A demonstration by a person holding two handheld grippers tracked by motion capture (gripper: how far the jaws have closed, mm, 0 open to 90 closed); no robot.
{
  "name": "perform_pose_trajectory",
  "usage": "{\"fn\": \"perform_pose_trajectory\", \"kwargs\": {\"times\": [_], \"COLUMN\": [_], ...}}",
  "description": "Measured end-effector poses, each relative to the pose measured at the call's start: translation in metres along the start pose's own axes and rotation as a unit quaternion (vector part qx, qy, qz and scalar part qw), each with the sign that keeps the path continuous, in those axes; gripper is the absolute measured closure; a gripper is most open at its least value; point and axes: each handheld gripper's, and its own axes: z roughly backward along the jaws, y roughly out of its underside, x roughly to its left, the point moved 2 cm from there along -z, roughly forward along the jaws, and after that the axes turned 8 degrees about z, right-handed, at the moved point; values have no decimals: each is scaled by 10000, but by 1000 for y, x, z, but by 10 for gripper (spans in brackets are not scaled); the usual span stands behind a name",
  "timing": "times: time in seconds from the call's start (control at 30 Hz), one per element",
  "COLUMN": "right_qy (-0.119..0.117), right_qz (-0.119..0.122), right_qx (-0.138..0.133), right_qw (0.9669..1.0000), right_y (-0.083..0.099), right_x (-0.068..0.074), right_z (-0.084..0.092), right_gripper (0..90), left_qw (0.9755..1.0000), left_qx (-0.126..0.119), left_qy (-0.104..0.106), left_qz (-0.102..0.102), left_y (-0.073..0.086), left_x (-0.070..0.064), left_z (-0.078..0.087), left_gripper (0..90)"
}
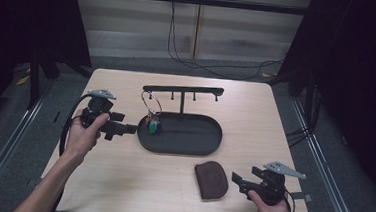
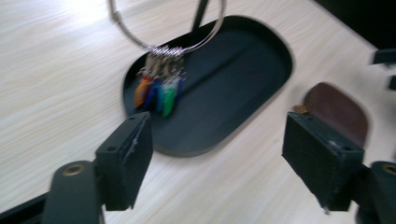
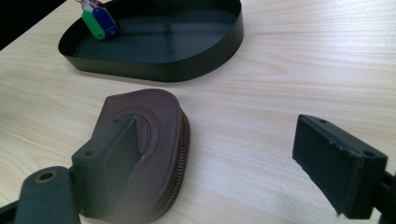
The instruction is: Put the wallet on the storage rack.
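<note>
Pale wooden table [image 1: 120, 181]: key ring [image 1: 151, 103] hangs on the rack over the black tray [image 1: 208, 142]. Left gripper [image 1: 130, 129], jaws released and empty, seems near it; right gripper [image 1: 236, 179], also released, rests beside a brown pouch [image 1: 211, 180]. Next, likely: free a hook.

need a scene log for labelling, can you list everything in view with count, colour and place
table: one, light wood, under everything
tray: one, black oval, middle of the table
hanger stand: one, black bar with pegs on a post, rising from the tray's far side
key ring: one, large silver ring, hanging from the bar's left end over the tray
key tags: several, orange, blue and green, dangling from the ring
pouch: one, brown, zipped, flat on the table in front of the tray, near the right gripper
cables: black, on the grey floor beyond the table
left gripper: one, black, open, left of the tray
right gripper: one, black, open, right of the pouch
</note>
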Motion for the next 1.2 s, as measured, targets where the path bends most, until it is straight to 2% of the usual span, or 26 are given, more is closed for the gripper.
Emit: {"fn": "perform_pose_trajectory", "kwargs": {"times": [0.03,0.13,0.3,0.47,0.6,0.63,0.73,0.87,1.07,1.1,1.13,1.2], "right_qy": [-10,-2,38,2,61,10,-54,-77,-249,-282,-344,-405], "right_qz": [-3,11,-31,-19,26,-5,4,-11,-29,1,44,-44], "right_qx": [4,9,-11,103,195,213,247,262,318,390,462,603], "right_qw": [10000,10000,10000,9999,9998,9998,9997,9996,9992,9988,9983,9973], "right_y": [0,0,0,0,-1,0,0,-2,-9,-11,-14,-19], "right_x": [0,1,1,1,1,1,1,3,8,9,10,12], "right_z": [0,0,0,-7,-8,-9,-9,-11,-12,-13,-13,-15], "right_gripper": [148,149,144,145,151,151,143,141,160,214,221,200], "left_qw": [10000,10000,9999,9999,9998,9998,9998,9998,9996,9994,9993,9994], "left_qx": [-7,-25,-90,-142,-118,-130,-90,29,-109,-161,-208,-183], "left_qy": [82,31,87,-44,-110,-121,40,31,24,41,47,108], "left_qz": [26,11,58,47,98,103,185,174,268,288,304,277], "left_y": [4,16,39,56,72,76,88,104,121,123,125,128], "left_x": [1,3,7,10,10,10,9,6,4,4,5,5], "left_z": [0,1,5,12,10,9,8,9,12,11,10,6], "left_gripper": [235,230,213,197,194,195,193,199,201,201,204,200]}}
